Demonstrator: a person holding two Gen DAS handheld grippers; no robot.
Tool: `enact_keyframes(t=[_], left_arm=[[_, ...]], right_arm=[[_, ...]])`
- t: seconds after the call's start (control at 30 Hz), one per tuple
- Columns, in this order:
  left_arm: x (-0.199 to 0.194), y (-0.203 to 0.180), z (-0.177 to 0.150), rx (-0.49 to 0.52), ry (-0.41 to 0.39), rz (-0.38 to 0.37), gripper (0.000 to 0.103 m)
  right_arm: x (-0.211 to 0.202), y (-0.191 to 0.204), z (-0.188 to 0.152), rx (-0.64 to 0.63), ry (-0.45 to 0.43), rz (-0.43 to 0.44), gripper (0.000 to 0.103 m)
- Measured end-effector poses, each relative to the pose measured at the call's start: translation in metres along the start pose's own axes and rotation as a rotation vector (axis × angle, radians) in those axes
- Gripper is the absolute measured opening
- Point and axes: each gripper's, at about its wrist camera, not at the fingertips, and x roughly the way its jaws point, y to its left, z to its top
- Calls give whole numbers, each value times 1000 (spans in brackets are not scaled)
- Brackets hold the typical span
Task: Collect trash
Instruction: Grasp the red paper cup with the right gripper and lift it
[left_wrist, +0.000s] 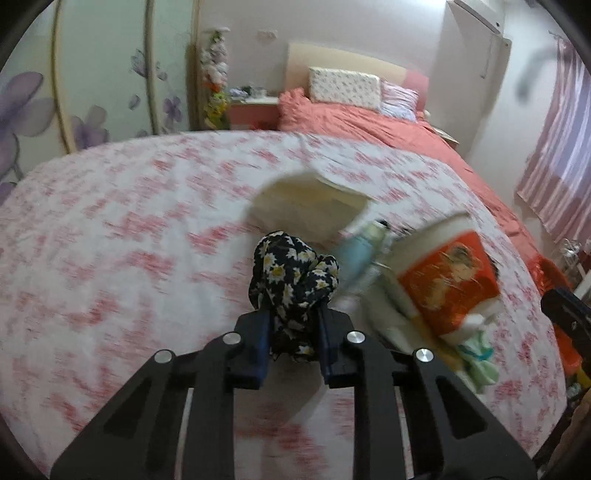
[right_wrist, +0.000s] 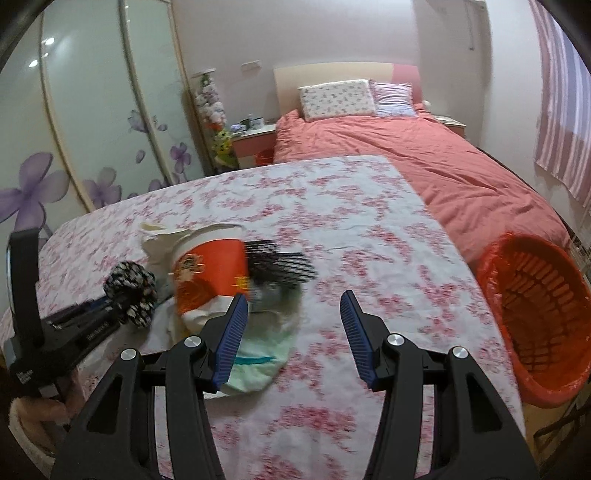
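My left gripper (left_wrist: 293, 325) is shut on a black cloth with daisy print (left_wrist: 293, 275), held above the pink-flowered table (left_wrist: 110, 229); gripper and cloth also show in the right wrist view (right_wrist: 129, 291). Beside it lies a heap of trash: an orange and white instant noodle cup (left_wrist: 443, 280) on its side, a cream wrapper (left_wrist: 306, 206), a light blue bottle (left_wrist: 360, 251), a black mesh piece (right_wrist: 277, 264) and a pale green wrapper (right_wrist: 255, 369). My right gripper (right_wrist: 293, 314) is open and empty, just right of the noodle cup (right_wrist: 207, 273).
An orange-red slatted trash basket (right_wrist: 532, 314) stands off the table's right edge. Behind the table is a bed with a salmon quilt (right_wrist: 424, 158) and pillows. A nightstand (right_wrist: 255, 136) and a flowered wardrobe (right_wrist: 92, 122) stand to the left.
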Motion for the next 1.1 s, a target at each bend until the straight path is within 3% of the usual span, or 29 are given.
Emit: enact_keyframes(t=[0.23,0.37,0.43,0.87,1.1], left_arm=[[5,57,9,-99,-1,104,22],[18,68,7,-122,27,115,23],[19,70,4,-116,23,119,24],[29,76,5,-167,47,76,30],[29,75,5,-166,47,77,31]], right_arm=[[22,31,1,-45,12,35,61],[36,47,2,-71,17,27,65],[39,51,2,-86,18,22,75],[65,76,-5,-228,57,-93,75],[65,78,-10,-247,59,-104,71]])
